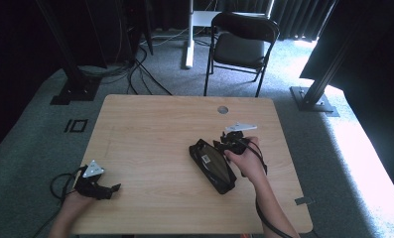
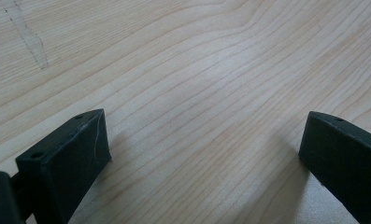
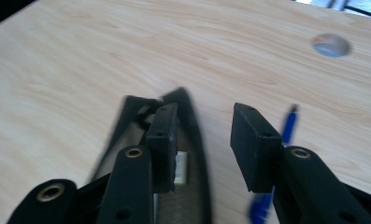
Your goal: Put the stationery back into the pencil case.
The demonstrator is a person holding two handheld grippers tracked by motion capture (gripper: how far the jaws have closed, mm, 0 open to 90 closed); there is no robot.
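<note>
A pale wooden table (image 1: pixel 150 148) stands on grey carpet in a dim room hung with dark curtains. Nearest, at about seven o'clock on the table, the left hand-held gripper (image 1: pixel 116 188) rests by the front edge with a cable looping off behind it; in the left gripper view its jaws stand wide apart over bare wood, released, with nothing between them. At about four o'clock lies a flat black case (image 1: pixel 212 166), long and narrow, running from front right to back left. The right hand-held gripper (image 1: pixel 220 145) sits at the case's far right side, at roughly two o'clock of it. In the right gripper view its jaws are parted and grasp nothing: one jaw is over the case's raised edge (image 3: pixel 192 140), the gap between them shows bare wood, and a blue pen (image 3: pixel 286 135) lies blurred behind the other jaw. Farther back, at one o'clock, is a round cable hole (image 1: pixel 223 109). Beyond the table at twelve o'clock stands a black folding chair (image 1: pixel 241 42).
</note>
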